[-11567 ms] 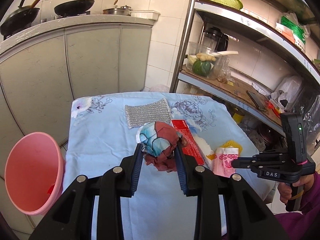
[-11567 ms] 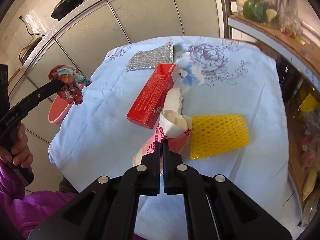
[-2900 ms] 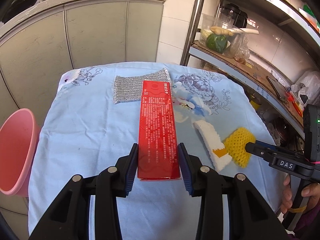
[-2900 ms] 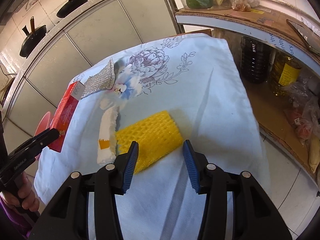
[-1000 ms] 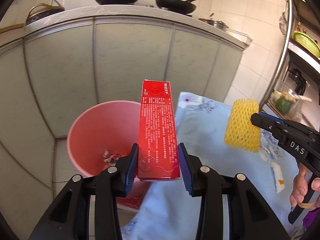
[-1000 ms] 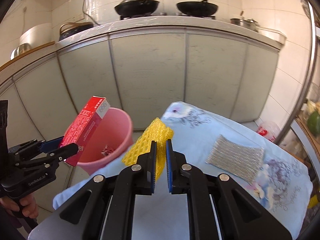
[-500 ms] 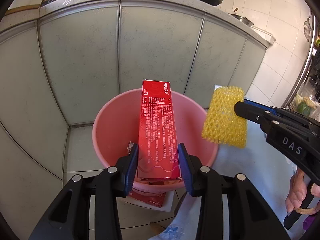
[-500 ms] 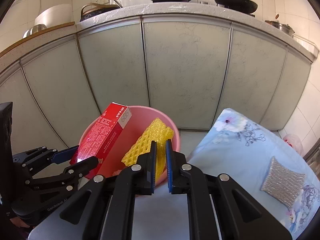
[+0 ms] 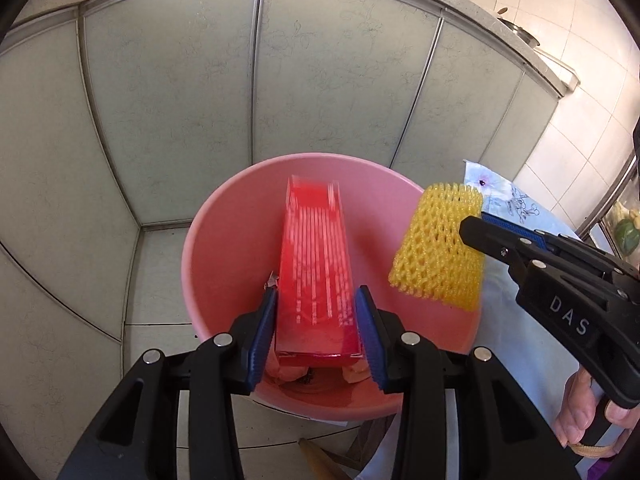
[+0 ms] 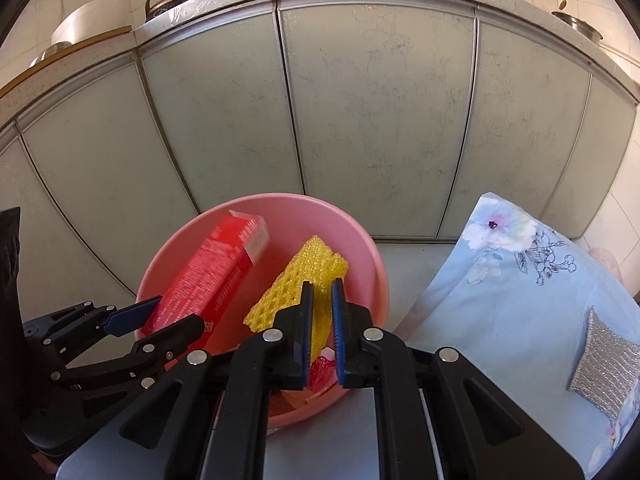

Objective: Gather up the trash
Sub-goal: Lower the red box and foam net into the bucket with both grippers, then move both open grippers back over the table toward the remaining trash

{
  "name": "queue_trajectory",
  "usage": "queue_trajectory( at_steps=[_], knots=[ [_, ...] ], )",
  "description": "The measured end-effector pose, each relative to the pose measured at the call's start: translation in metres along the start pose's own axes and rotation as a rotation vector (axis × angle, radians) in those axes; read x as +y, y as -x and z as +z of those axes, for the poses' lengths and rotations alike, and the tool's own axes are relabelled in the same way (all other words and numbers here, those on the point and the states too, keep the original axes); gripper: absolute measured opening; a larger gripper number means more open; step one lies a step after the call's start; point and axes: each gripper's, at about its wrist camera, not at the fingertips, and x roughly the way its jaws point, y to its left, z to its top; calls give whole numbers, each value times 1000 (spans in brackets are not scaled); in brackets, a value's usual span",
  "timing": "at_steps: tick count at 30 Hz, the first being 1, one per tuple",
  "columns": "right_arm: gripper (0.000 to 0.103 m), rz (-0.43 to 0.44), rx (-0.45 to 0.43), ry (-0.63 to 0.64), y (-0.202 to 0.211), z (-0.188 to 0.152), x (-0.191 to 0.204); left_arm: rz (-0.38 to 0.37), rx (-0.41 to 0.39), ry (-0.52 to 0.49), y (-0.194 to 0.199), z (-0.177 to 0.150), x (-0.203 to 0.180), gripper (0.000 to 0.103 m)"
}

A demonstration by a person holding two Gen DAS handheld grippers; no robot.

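Left gripper [image 9: 318, 312] wide, blurred red box [image 9: 316, 268] over pink bin [image 9: 224, 216]

A smooth, slightly glossy pink plastic bin [image 9: 208, 240] sits before matt, faintly mottled grey cabinet panels [image 9: 332, 80] edged in thin metal strips. At 12 o'clock inside it, a glossy red cardboard box [image 9: 316, 280] shows a printed face, blurred. At 3 o'clock, a yellow foam net sleeve [image 9: 440, 248] has an open, ribbed mesh. Both grippers, left [image 9: 316, 344] and right [image 10: 320, 336], are matt black plastic with ridged blue pads and bright metal rivets. Soft floral-print cloth [image 10: 520, 292] carries a glittery silver woven scouring pad [image 10: 604, 364].
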Motion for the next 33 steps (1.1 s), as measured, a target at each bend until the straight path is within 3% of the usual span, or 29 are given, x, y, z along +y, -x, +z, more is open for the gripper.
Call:
queue_trajectory(
  at_steps=[4, 14, 33],
  knots=[
    [11, 19, 22, -4, -6, -2, -2, 18, -3, 18, -2, 1, 0, 48],
    [34, 44, 7, -26, -2, -1, -7, 24, -5, 39, 3, -1, 7, 50],
    [34, 55, -11, -75, 36, -22, -13, 13, -17, 23, 23, -10, -1, 53]
  ],
)
